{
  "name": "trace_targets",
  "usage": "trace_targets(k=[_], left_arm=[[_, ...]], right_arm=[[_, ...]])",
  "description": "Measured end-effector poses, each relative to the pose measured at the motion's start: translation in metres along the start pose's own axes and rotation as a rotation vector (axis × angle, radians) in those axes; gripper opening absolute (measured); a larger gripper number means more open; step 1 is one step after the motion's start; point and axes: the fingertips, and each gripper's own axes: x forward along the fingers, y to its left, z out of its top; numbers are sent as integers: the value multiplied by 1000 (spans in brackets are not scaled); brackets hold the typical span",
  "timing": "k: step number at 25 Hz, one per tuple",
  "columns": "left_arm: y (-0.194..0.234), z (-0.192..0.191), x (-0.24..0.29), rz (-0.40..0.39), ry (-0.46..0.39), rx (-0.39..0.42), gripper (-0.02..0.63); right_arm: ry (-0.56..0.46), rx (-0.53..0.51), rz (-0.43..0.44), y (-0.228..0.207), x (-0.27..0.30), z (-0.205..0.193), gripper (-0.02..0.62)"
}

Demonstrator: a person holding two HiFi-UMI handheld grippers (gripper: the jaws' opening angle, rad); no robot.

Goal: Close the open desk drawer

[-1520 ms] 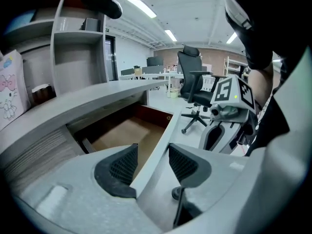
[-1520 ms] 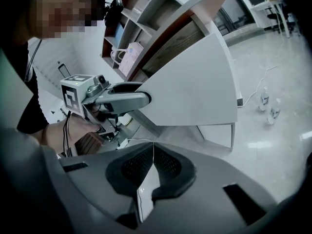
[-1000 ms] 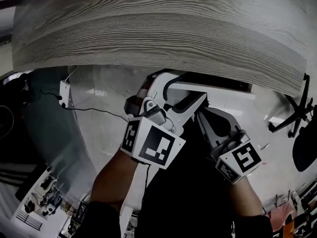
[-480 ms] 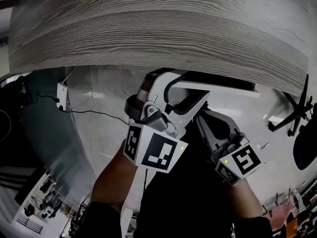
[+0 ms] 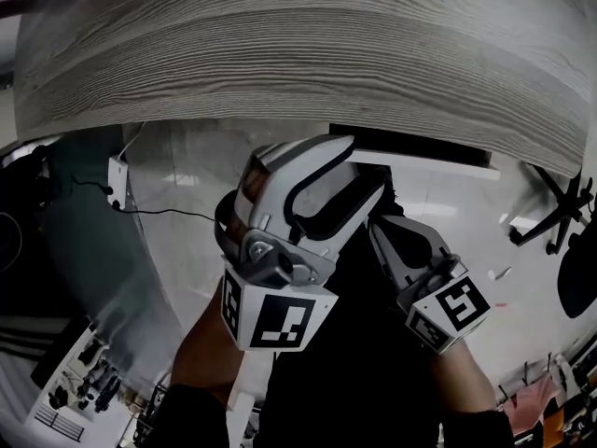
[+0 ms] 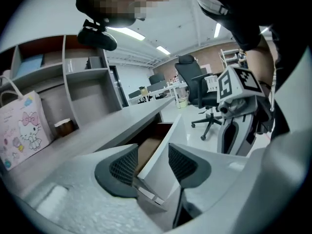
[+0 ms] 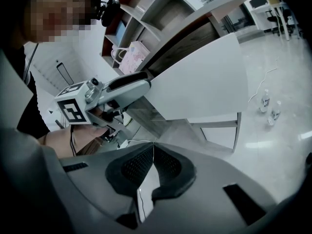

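Left gripper [image 6: 152, 164]: jaws were spread, straddling the white flat-fronted desk drawer [image 6: 163, 140] edge.
Right gripper [image 7: 152, 152]: clenched, empty.
Risk: a skewed push could jam it.

An open-plan office is shown. A long wood-grain desk [image 5: 298, 54] is seen from above, over a pale polished floor [image 5: 187, 203]. A black swivel chair [image 6: 197, 84] on a star base is parked beyond the desk's far end. Further workstations [image 6: 156, 86] are lined up behind it under ceiling strip lights [image 6: 162, 49]. Open shelving [image 6: 78, 77] is stood along the desk's back edge, with a pink gift bag [image 6: 22, 128] beside it.
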Motion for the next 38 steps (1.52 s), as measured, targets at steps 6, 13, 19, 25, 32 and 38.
trace_targets(k=[6, 13, 19, 25, 32, 38], left_arm=[[-23, 19, -13, -8, -59, -218, 67], [-39, -7, 18, -103, 23, -387, 32], [-45, -20, 31, -132, 75, -364, 8], [-37, -21, 37, -86, 67, -371, 8], [-22, -24, 49, -83, 55, -395, 8], [-9, -21, 62, -71, 38, -396, 6]], right_arm=[[7, 3, -5, -5, -1, -1, 14], [-2, -3, -23, -10, -2, 3, 14], [-7, 4, -20, -11, -1, 5, 14], [-2, 28, -27, -19, -1, 3, 14], [-1, 29, -43, -26, 6, 17, 14], [-8, 17, -42, -31, 7, 35, 14]])
